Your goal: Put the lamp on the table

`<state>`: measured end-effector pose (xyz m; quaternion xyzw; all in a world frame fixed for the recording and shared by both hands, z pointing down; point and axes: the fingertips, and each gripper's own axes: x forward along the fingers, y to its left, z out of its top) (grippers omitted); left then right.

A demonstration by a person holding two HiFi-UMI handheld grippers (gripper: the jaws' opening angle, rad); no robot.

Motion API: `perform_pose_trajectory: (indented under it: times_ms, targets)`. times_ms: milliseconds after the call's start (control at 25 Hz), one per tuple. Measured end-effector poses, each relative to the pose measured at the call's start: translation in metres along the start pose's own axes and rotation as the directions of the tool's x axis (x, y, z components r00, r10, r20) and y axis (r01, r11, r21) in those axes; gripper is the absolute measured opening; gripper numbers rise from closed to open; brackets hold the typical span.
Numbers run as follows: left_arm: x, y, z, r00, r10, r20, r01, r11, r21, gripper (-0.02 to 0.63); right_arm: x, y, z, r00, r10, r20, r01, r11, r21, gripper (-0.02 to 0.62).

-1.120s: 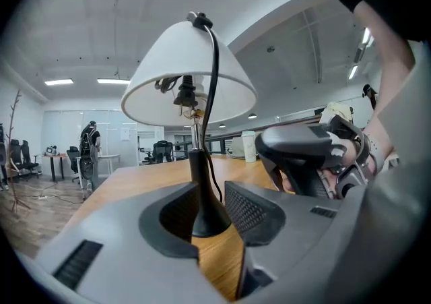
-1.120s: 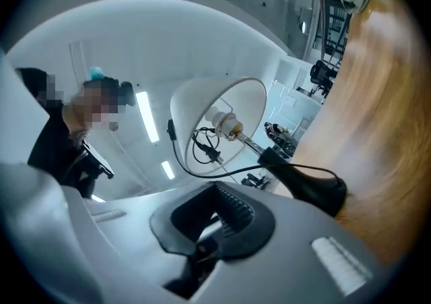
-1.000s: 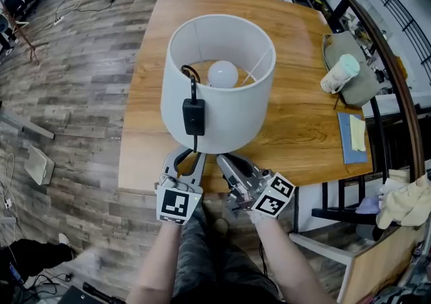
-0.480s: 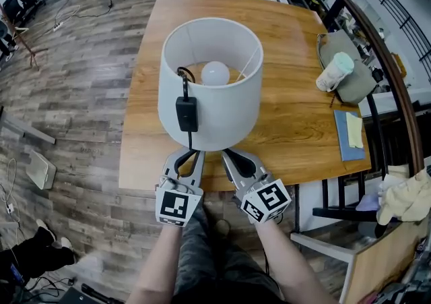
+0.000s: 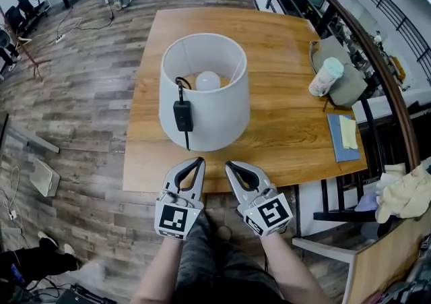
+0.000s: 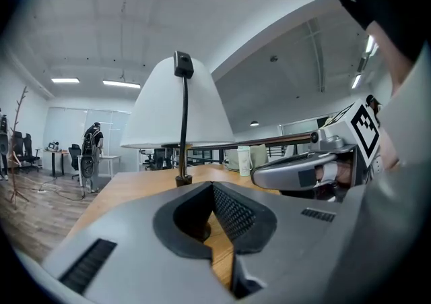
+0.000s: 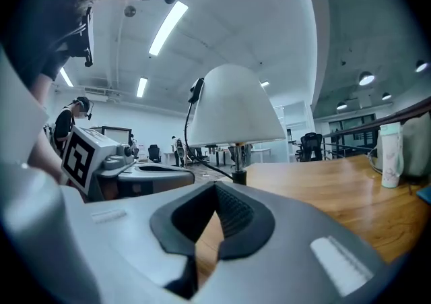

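At the frame's bottom centre, the left claw (image 5: 196,161) and right claw (image 5: 231,165) are both closed on nothing, near the bench (image 5: 296,134) edge. Beyond them, mid-frame, the lamp (image 5: 209,110) apparently stands upright on it, so the placing looks done.

A white drum lampshade (image 5: 215,107) of matt cloth. Beneath it, a warm brown rectangular wooden table (image 5: 289,127), smooth, with a soft sheen and visible grain. The left gripper (image 5: 194,163) and right gripper (image 5: 234,166) are matt grey plastic with black ribbed pads (image 6: 232,211).
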<state>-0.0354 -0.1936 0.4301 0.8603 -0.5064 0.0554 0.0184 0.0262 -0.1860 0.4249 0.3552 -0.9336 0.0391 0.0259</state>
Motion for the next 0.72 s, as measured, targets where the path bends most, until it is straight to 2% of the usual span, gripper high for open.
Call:
perform_pose_trajectory:
  times_ms: [320, 720]
  targets:
    - [-0.016, -0.018, 0.026, 0.999, -0.025, 0.035, 0.024, 0.999, 0.021, -0.003, -0.022, 0.008, 0.028, 0.999, -0.035, 0.004, 0.035, 0.999, -0.037, 0.006]
    - [-0.042, -0.022, 0.076, 0.996, 0.012, 0.086, -0.01, 1.0, -0.02, -0.003, -0.051, 0.016, 0.081, 0.994, -0.082, 0.073, 0.09, 0.989, -0.121, 0.006]
